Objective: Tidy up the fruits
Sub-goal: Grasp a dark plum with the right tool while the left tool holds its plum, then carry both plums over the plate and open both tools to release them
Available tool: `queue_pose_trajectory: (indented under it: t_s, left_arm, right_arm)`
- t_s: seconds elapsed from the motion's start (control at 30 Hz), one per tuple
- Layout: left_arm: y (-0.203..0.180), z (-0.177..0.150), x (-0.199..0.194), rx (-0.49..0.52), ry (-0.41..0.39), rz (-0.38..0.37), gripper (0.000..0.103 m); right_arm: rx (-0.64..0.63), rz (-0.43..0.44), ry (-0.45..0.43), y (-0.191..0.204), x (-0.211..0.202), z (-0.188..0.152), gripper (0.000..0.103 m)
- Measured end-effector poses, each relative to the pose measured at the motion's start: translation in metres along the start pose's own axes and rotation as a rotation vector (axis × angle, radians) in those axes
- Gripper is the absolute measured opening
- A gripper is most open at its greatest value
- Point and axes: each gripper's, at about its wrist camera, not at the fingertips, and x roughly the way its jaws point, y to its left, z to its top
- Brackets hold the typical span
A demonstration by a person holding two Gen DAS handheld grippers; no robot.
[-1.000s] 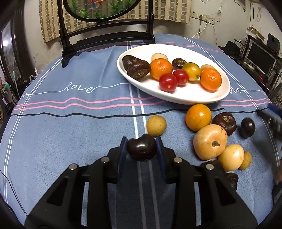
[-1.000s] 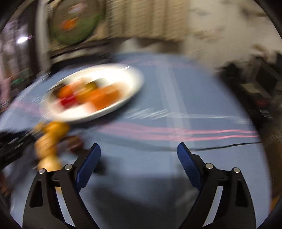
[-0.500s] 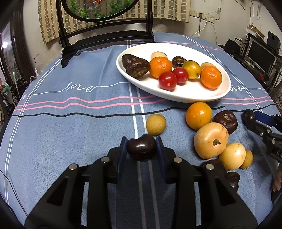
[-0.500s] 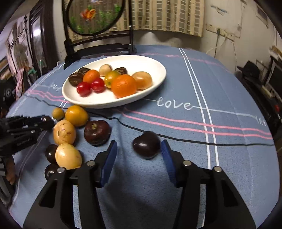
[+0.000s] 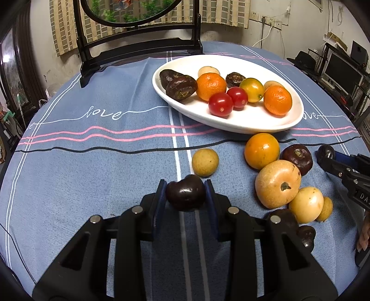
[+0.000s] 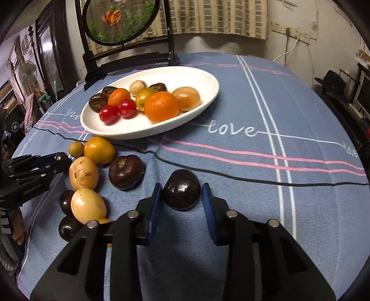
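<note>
Blue-clothed tabletop (image 5: 92,162): both tools clamp dark fruit, your left tool (image 5: 185,193) one, right tool (image 6: 181,196) another; lift each clear, then lower gently onto the white plate (image 5: 231,120).

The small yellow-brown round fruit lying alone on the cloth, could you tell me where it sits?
In the left wrist view the small yellow-brown fruit lies on the tablecloth just beyond the left gripper, below the white plate.

Screen (image 5: 129,14) top cut off
</note>
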Motion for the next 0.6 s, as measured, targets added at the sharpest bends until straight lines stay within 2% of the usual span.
queue_pose_trajectory:
  t_s: [0.27, 0.47, 0.6]
  left_arm:
    - [0.006, 0.001, 0.000, -0.033, -0.009, -0.038, 0.033]
    - [0.002, 0.007, -0.023, -0.035, -0.097, -0.039, 0.033]
    - [-0.008, 0.031, -0.035, -0.021, -0.125, -0.059, 0.033]
  right_arm:
    - [0.051, 0.029, -0.020, -0.008, -0.004, 0.001, 0.033]
    - [0.115, 0.060, -0.086, -0.021, -0.021, 0.004, 0.033]
    - [0.154, 0.107, -0.126, -0.026, -0.033, 0.014, 0.033]
